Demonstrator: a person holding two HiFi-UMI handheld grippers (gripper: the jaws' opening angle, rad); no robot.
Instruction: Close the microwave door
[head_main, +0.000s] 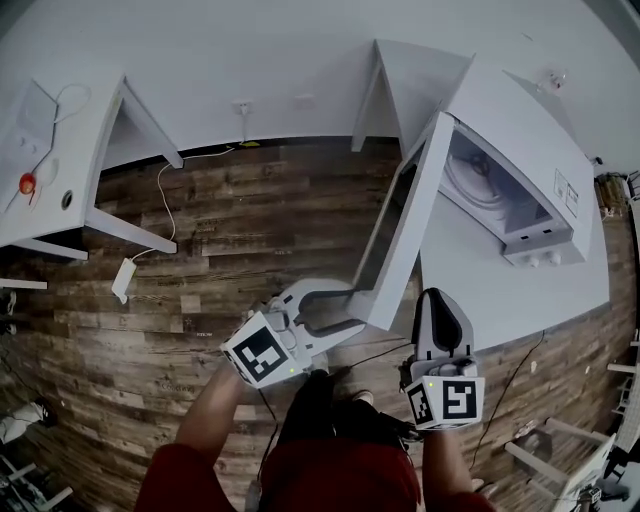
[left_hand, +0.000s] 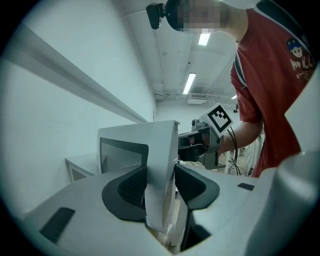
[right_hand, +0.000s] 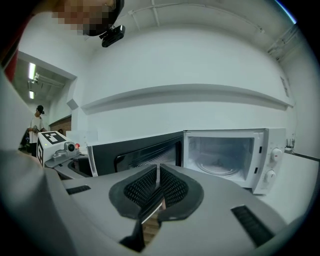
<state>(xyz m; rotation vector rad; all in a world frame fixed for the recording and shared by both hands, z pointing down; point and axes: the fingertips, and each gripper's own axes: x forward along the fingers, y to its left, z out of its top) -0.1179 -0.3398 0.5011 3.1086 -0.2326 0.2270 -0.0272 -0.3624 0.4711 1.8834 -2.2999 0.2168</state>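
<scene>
A white side table (head_main: 45, 185) with a small red item (head_main: 27, 183) on it stood far off to the left of both pairs of jaws, and a white cable (head_main: 165, 205) trailed over the wood-plank floor (head_main: 250, 235) under a plain white wall (head_main: 300, 50). Ahead of the jaws and to their right, a second white table (head_main: 500, 290) bore the microwave (head_main: 520, 135).

The microwave was white, its cavity bare to view with a glass turntable inside and two knobs at the right. The microwave door (head_main: 415, 230) stood swung wide out, white outside with a dark window panel.

The left gripper (head_main: 355, 307) had the door's free edge between its jaws; these stood partly apart, the dark pads (left_hand: 131, 187) against either face of the edge, clamped on it. The right gripper (head_main: 440, 296) hovered just right of the door over the table's near edge, jaws brought together with only a thin slit, nothing between them; the open cavity lay ahead and right of its tips.
</scene>
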